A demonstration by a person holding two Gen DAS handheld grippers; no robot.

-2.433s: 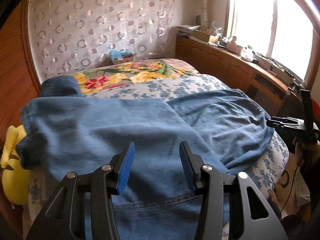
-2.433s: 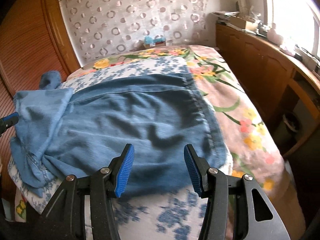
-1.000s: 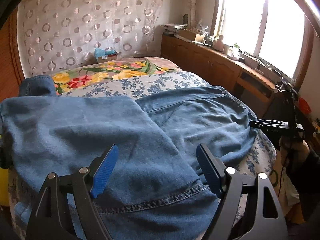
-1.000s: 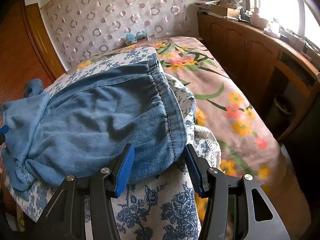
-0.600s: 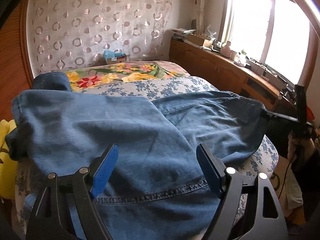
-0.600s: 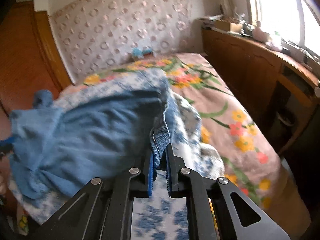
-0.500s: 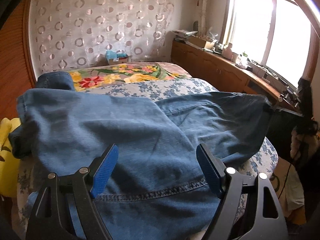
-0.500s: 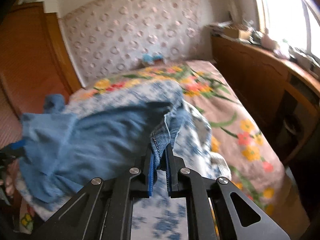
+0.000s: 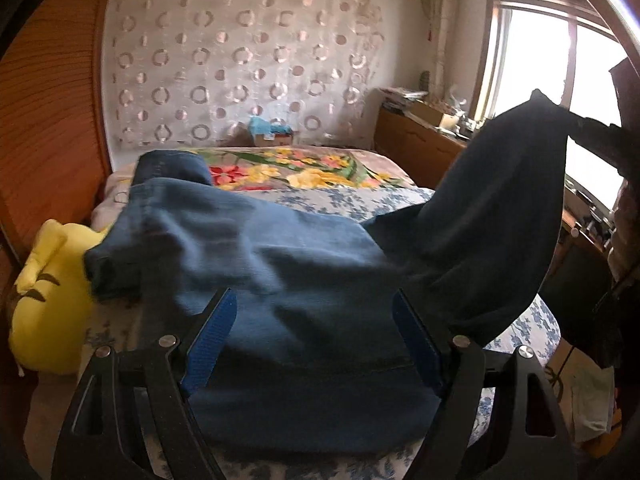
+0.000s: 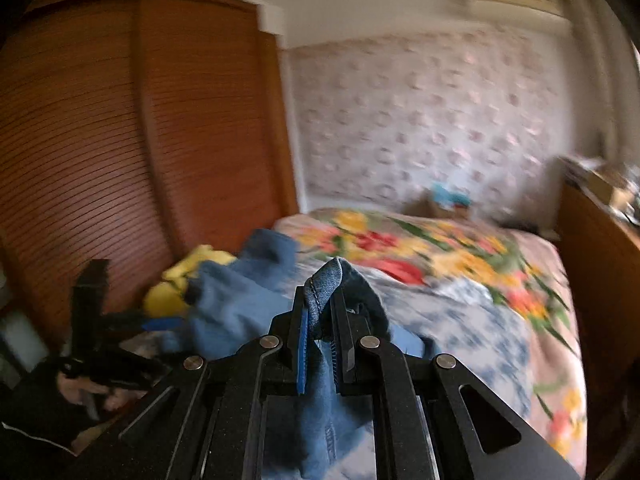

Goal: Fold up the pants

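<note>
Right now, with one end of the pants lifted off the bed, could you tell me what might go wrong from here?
The right gripper pinches only a narrow bit of the pants hem, so the heavy denim could slip free mid-fold. The left gripper is open and holds nothing, so the near end may drag across the bed. The far leg is already bunched by the yellow plush toy, and might fold in crooked.
</note>
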